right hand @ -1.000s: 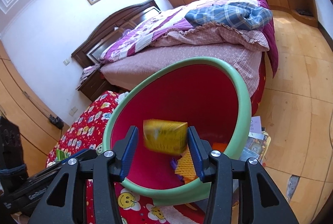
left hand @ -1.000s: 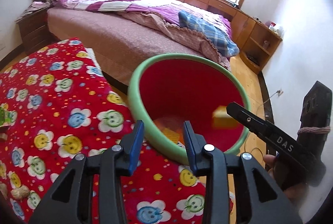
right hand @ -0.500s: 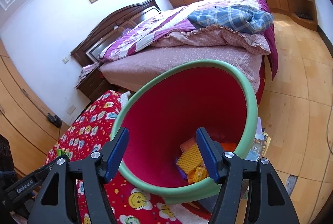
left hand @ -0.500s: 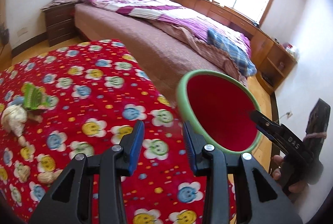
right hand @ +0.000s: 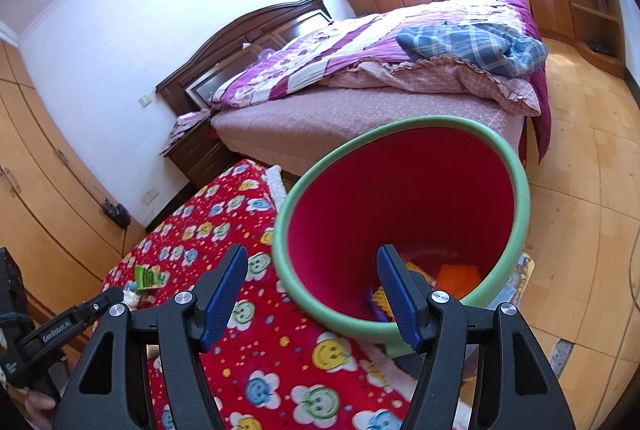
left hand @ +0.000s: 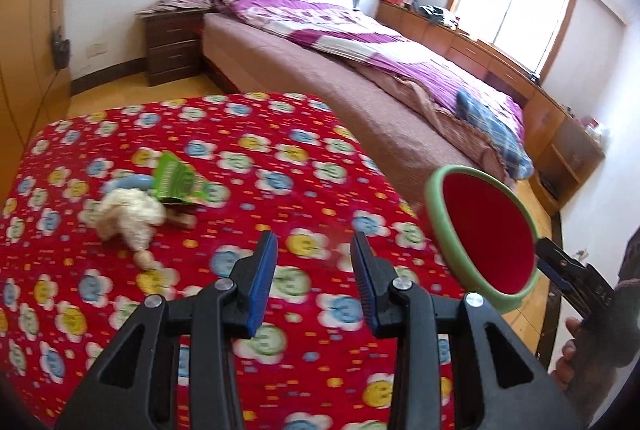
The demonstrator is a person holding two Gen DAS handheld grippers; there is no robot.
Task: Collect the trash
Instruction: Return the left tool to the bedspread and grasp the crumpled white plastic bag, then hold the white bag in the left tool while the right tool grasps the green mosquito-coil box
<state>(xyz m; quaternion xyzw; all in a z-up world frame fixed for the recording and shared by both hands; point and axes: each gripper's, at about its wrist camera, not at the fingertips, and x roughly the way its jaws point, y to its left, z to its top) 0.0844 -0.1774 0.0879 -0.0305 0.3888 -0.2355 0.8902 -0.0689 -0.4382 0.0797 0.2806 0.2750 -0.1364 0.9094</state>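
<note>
Angling down: left tool (left hand: 314,262) apart over cloth (left hand: 240,166); right tool (right hand: 312,290) apart above bin (right hand: 516,166).

Readable text is on the tools only. The black plastic left tool (right hand: 80,320), seen at the lower left edge of the right wrist view, has white lettering "GenRobot.AI" along its finger arm. The black plastic right tool (left hand: 576,276), at the right edge of the left wrist view, shows white letters "DAS", blurred and partly cut off; nothing else legible.
</note>
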